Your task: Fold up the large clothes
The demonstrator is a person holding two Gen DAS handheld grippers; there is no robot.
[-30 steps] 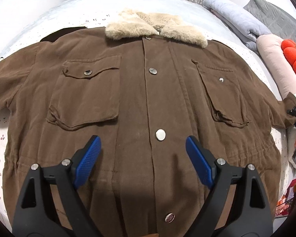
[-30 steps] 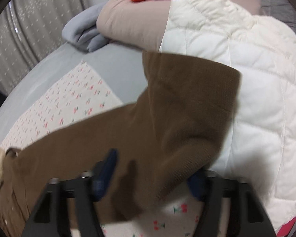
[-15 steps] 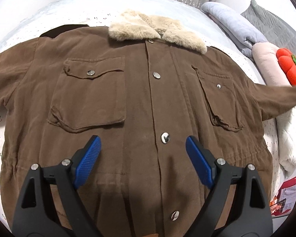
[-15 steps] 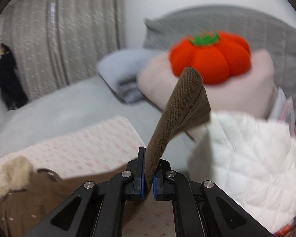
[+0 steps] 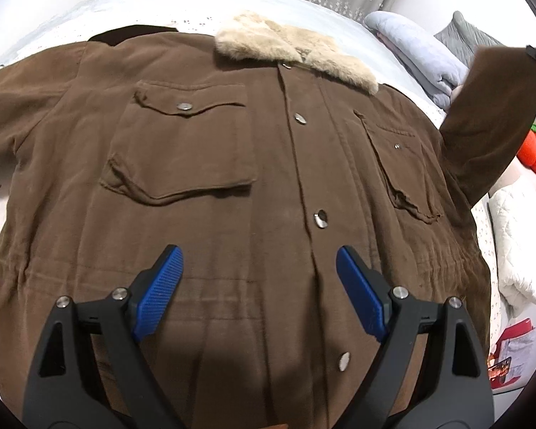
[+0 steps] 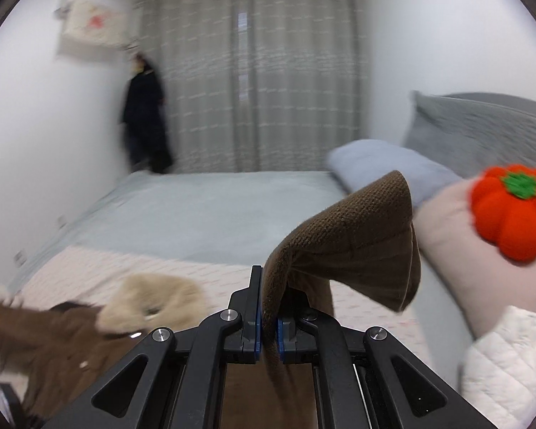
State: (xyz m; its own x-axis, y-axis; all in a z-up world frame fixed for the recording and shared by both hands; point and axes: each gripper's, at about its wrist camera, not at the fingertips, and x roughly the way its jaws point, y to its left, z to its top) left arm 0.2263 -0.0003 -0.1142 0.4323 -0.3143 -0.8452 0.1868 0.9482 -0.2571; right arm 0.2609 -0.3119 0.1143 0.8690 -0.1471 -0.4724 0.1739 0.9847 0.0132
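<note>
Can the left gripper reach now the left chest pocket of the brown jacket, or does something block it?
Probably yes. The left gripper hovers open above the jacket, and the pocket lies flat just ahead, uncovered. The right gripper holds the lifted sleeve off to the other side.

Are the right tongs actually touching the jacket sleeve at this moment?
Touching. The right wrist view shows the right tongs shut on the sleeve, brown fabric pinched between both blue pads, cuff flopping over above them.

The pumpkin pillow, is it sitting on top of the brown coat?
No, the pumpkin pillow sits on a pink cushion, away from the brown coat.
</note>
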